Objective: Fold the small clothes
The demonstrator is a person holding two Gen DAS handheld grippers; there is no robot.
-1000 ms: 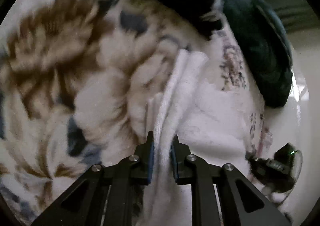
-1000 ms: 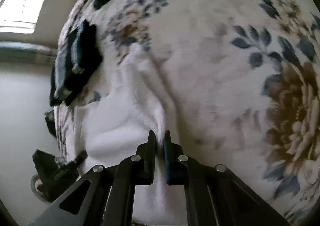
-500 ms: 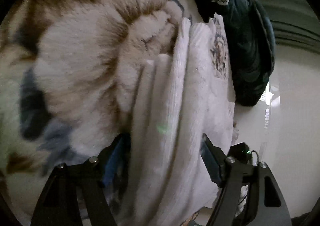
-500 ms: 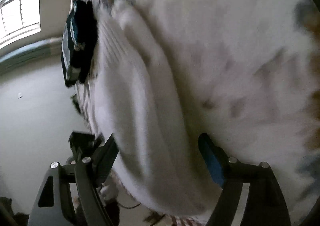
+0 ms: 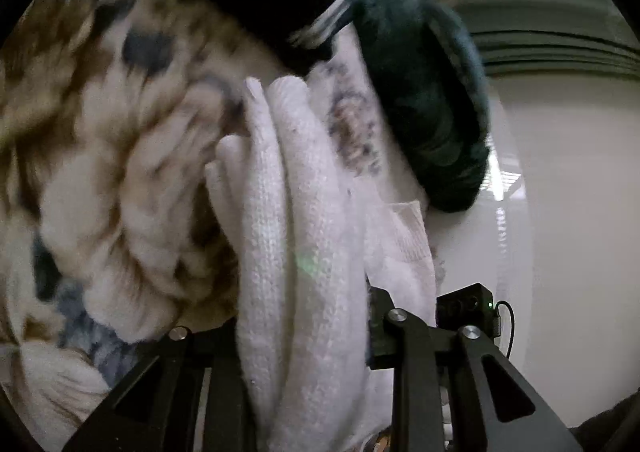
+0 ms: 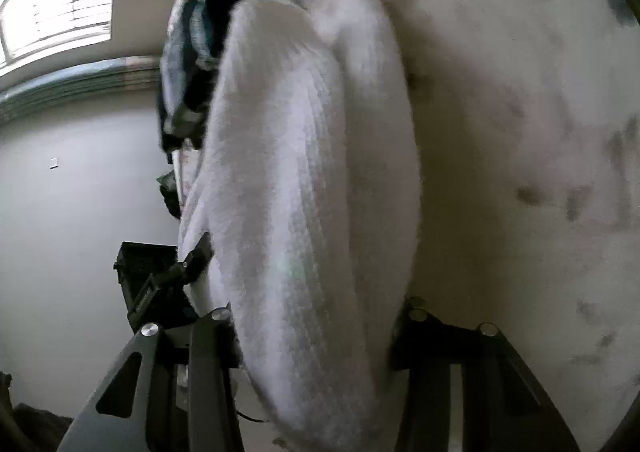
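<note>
A white knit garment (image 5: 296, 236) lies bunched in thick folds on a floral fleece blanket (image 5: 120, 156). My left gripper (image 5: 304, 316) has the folds filling the gap between its black fingers (image 5: 400, 336), and its jaws are closing on them. In the right wrist view the same white garment (image 6: 312, 172) bulges as a fat roll between the right gripper's (image 6: 316, 328) fingers (image 6: 208, 336), whose jaws are also closing with the pads against the cloth. The fingertips of both grippers are mostly hidden by the fabric.
A dark teal garment (image 5: 424, 92) and a black one with pale trim (image 5: 292, 8) lie at the blanket's far edge. Beyond the edge is a pale floor (image 5: 560, 212) with a black device (image 5: 468, 304) showing a green light. A window (image 6: 60, 0) is at upper left.
A second ago each gripper pinched a thin edge of the white garment. Both then opened wide and have narrowed again around a much thicker bundle of its folds.
</note>
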